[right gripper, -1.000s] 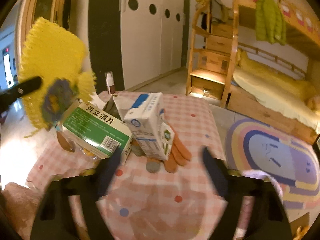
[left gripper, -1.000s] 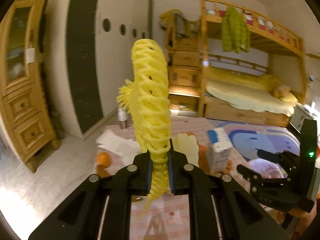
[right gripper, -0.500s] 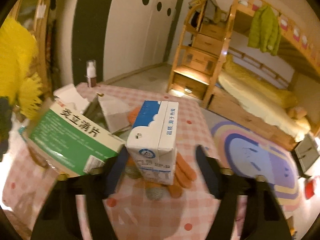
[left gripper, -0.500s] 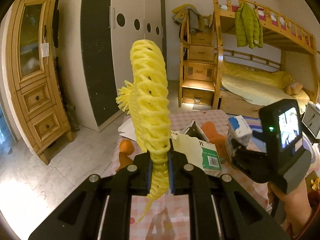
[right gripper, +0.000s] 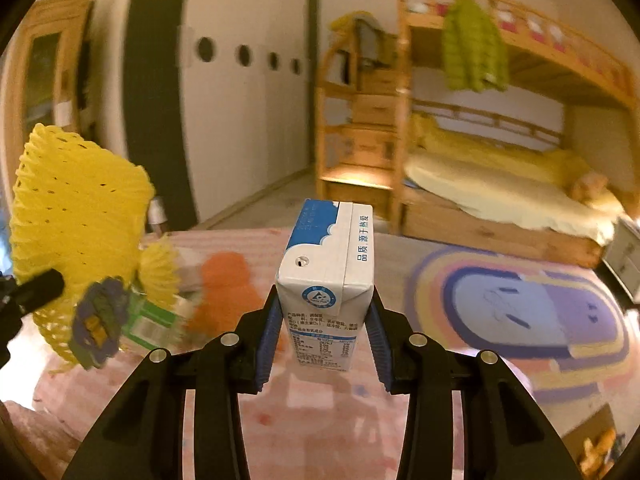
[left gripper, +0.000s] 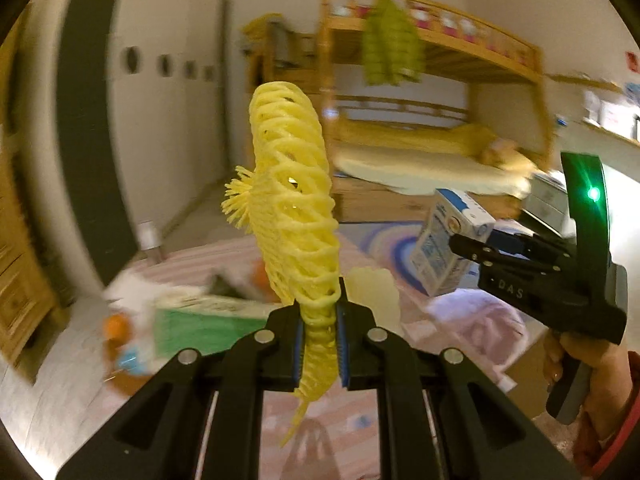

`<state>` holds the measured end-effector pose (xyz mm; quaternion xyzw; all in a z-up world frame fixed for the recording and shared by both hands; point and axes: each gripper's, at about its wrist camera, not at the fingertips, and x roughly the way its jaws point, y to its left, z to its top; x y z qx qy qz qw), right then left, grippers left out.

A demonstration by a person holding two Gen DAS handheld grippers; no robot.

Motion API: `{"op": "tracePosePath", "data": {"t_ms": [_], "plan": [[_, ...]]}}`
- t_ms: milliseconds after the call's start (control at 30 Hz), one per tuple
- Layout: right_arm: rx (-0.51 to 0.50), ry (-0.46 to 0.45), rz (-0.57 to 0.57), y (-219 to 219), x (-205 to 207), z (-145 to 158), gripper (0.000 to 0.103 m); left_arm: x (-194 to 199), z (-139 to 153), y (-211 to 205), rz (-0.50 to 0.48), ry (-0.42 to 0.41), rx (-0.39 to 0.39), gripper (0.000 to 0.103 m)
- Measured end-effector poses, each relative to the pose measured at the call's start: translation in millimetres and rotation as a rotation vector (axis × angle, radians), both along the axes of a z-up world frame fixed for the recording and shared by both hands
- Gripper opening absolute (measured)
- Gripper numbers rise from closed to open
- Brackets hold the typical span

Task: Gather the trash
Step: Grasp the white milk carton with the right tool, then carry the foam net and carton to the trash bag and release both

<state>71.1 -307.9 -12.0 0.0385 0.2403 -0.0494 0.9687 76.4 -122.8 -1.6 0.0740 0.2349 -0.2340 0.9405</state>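
Note:
My left gripper (left gripper: pixel 320 344) is shut on a yellow foam fruit net (left gripper: pixel 294 216) and holds it upright above the table. The net also shows at the left of the right wrist view (right gripper: pixel 76 208). My right gripper (right gripper: pixel 322 336) is shut on a white and blue milk carton (right gripper: pixel 328 280), upright and lifted off the table. In the left wrist view the carton (left gripper: pixel 448 248) sits in the right gripper's fingers (left gripper: pixel 480 250) at the right.
The pink checked table (right gripper: pixel 312 420) holds a green and white medicine box (left gripper: pixel 204 324), orange peel (right gripper: pixel 226 284) and white paper (left gripper: pixel 124 288). A small bottle (left gripper: pixel 148 236) stands at its far edge. A bunk bed (right gripper: pixel 500 184) and a rainbow rug (right gripper: pixel 520 312) lie beyond.
My right gripper has closed on the milk carton and lifted it off the table. Both views have swung right. My left gripper still holds the net.

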Motion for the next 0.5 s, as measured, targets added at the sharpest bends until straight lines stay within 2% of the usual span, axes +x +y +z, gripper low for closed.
{"op": "tracePosePath", "data": {"t_ms": [167,267,400,500], "plan": [[0.110,0.045,-0.160,-70.1,-12.5,-14.1,0.041,19.3,-19.6,-63.3,-0.163,0.071,0.017,0.011],[0.133,0.068,-0.269,-98.8,-17.8,-22.2,0.041,33.5,-31.1,-102.5,-0.239,0.112,0.038,0.011],[0.151,0.095,-0.396,-126.9,-24.5,-33.3,0.041,42.6,-44.5,-148.9,-0.318,0.148,0.069,0.011],[0.179,0.120,-0.448,-141.1,-25.0,-42.0,0.041,49.2,-55.0,-182.3,-0.370,0.170,0.095,0.011]]}}
